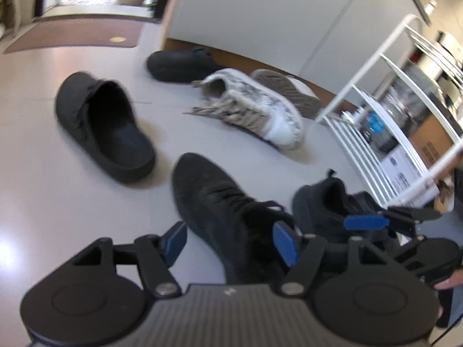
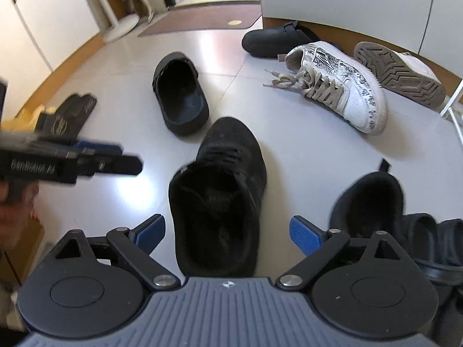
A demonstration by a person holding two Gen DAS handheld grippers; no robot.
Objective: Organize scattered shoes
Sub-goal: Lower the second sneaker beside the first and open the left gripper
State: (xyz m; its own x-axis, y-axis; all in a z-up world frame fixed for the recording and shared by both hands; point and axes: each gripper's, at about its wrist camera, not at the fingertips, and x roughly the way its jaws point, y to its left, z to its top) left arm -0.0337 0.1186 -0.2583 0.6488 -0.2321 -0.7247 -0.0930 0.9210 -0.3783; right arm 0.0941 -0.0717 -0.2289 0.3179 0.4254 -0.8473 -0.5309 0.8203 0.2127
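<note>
Hovering low over the floor (image 2: 121, 66), both grippers spread their fingers wide, gripping nothing. Right gripper (image 2: 228, 232) frames a black sneaker (image 2: 220, 190) at lower centre; left gripper (image 1: 230, 241), at mid-left there, bears blurred white lettering I cannot read.

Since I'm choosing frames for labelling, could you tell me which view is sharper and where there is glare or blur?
Right wrist view: sharper, the white sneaker crisp, glare on the floor, only the left gripper smeared. Left wrist view: blurred throughout, the rack streaked, faint glare at the left edge.
</note>
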